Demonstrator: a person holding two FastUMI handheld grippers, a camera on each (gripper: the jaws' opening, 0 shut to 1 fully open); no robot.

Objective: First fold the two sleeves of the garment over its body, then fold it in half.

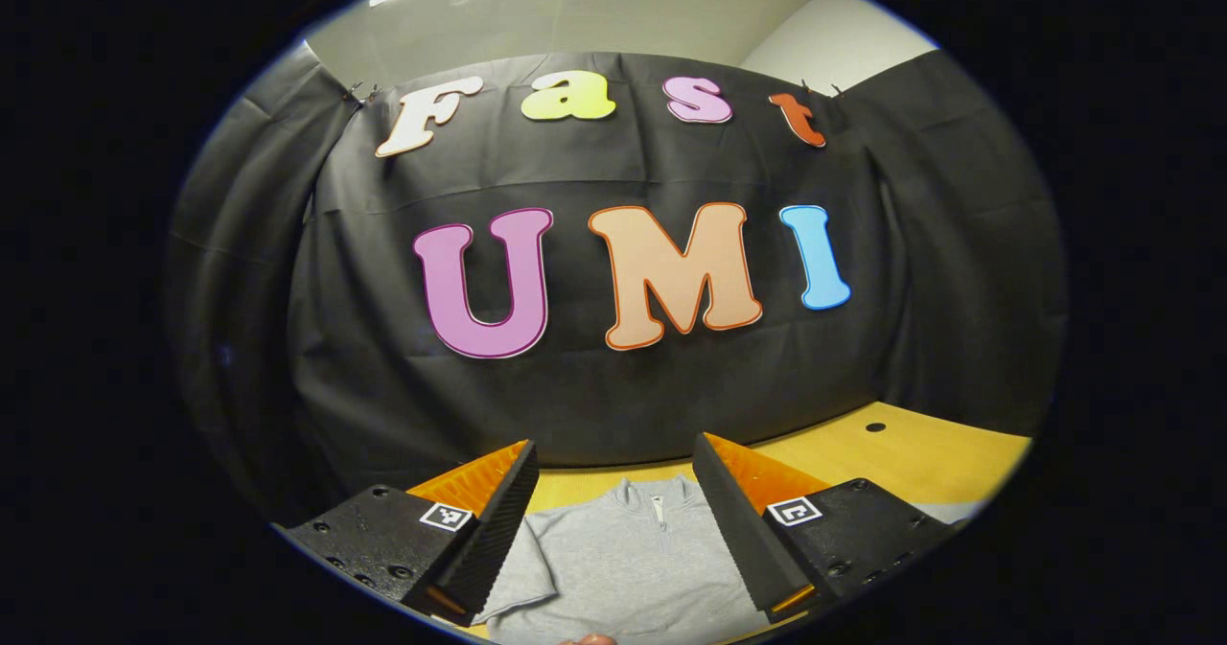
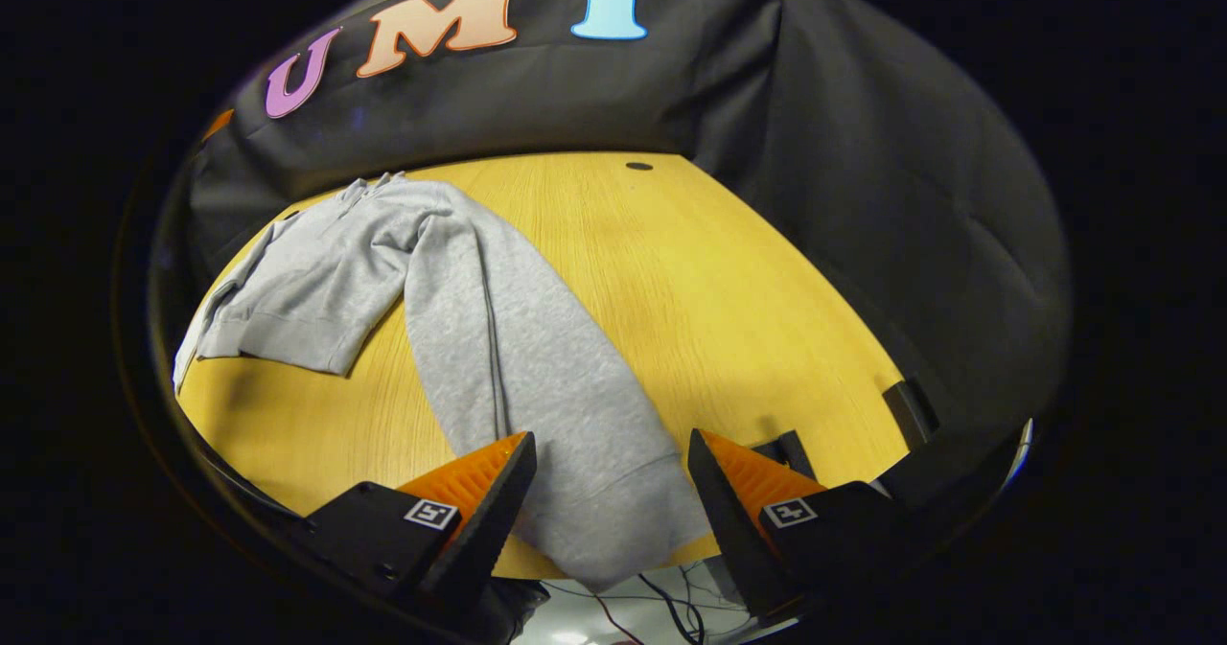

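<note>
Grey zip-neck sweatshirt (image 2: 326, 262) lies flat on the yellow wooden table (image 2: 671, 271). One sleeve (image 2: 518, 367) stretches out to the table's near edge, cuff overhanging. Right gripper (image 2: 609, 492) spread wide, straddling that cuff without contact. Left gripper (image 1: 613, 520) released, above the collar (image 1: 657, 496).

The garment (image 2: 316, 281) is a light grey sweatshirt with a short zip (image 1: 659, 511) at its stand-up collar. It lies flat on the yellow wooden counter (image 2: 671, 281), the collar toward the black wall. One sleeve (image 2: 518, 367) stretches long and straight away from the body, and its ribbed cuff (image 2: 623, 520) hangs over the near counter edge. The other sleeve (image 1: 518, 568) lies folded over the body.
</note>
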